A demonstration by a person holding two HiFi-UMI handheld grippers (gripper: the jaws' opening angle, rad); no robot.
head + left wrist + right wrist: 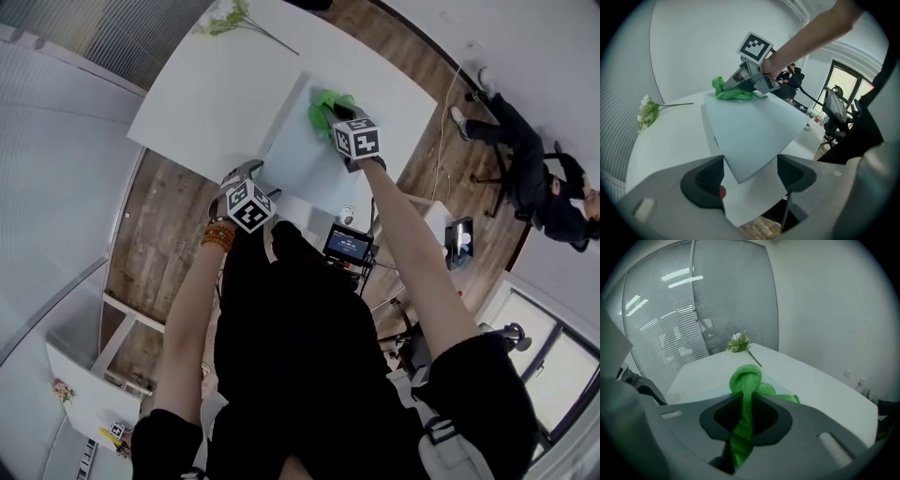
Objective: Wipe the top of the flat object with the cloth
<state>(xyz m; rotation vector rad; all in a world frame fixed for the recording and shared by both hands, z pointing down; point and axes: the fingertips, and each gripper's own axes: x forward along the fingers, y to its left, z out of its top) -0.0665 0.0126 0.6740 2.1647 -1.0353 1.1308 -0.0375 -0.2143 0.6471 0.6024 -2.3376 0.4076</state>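
Green cloth point(746, 380), the only one I saw, was clamped between the jaws of my right hand-held gripper point(747, 404). A strip of it trailed back through them, and its bunched end rested on the far part of the flat object point(750, 131). That single pale blue sheet lay flat on the white counter point(670, 140), by the counter's near edge. Its near corner pointed into my left hand-held gripper point(747, 176), whose jaws stood wide apart on either side of it; I could not tell whether they touched its edges. That made two hand-held grippers, one at each end of the sheet. One sprig of white flowers point(647, 112) lay at the far side of the counter, well apart from the sheet. Beyond the counter, one person point(534, 178) sat over the wooden floor point(150, 234).
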